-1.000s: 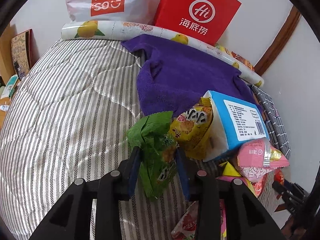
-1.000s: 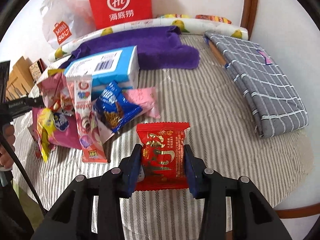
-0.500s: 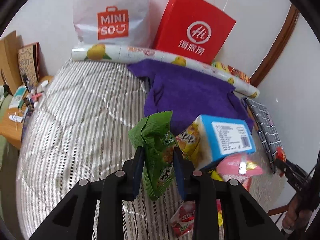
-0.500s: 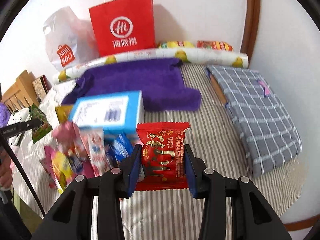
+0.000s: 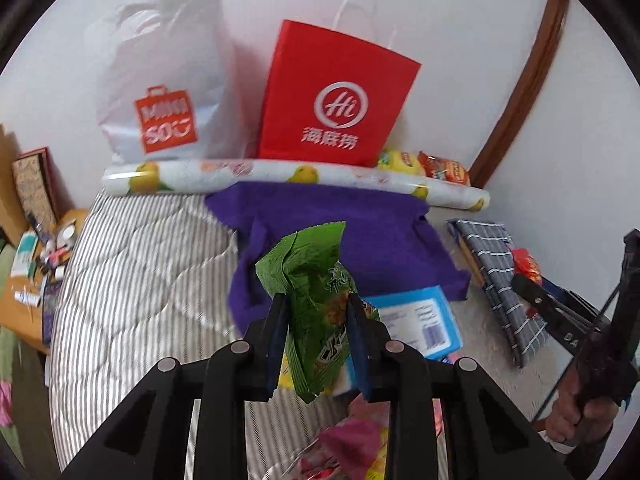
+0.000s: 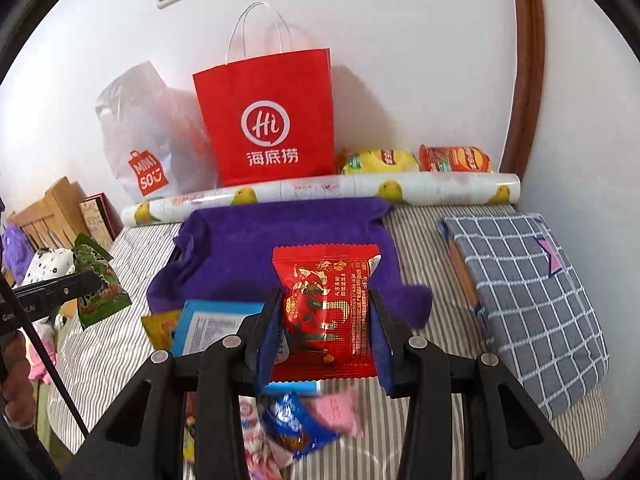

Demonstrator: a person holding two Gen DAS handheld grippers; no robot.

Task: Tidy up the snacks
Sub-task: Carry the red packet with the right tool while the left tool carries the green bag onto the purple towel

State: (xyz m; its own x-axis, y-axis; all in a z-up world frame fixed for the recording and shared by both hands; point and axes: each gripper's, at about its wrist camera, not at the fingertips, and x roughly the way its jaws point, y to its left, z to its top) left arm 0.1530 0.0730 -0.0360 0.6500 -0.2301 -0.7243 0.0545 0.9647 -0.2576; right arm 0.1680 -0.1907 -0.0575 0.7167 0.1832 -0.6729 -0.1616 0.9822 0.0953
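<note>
Free room is lying across the left stretch of the striped bed [image 5: 132,280], where bare cover is running from the near edge to the far wall. A fruit-print roll [image 6: 320,194] is barring the far edge, with the red paper bag [image 6: 268,120] and white plastic bag [image 6: 148,136] standing behind it. The purple towel [image 6: 280,248] is covering the middle. The checked folded cloth [image 6: 528,292] is blocking the right side. A snack pile [image 6: 280,428] and blue box [image 6: 212,324] are crowding the near centre.

Bright, even light, source unclear. Soft shadows on the wall behind the red bag [image 6: 270,120]. Heavy fisheye bending, black corners. Left view motion-blurred; snacks at both bottom edges smeared.
</note>
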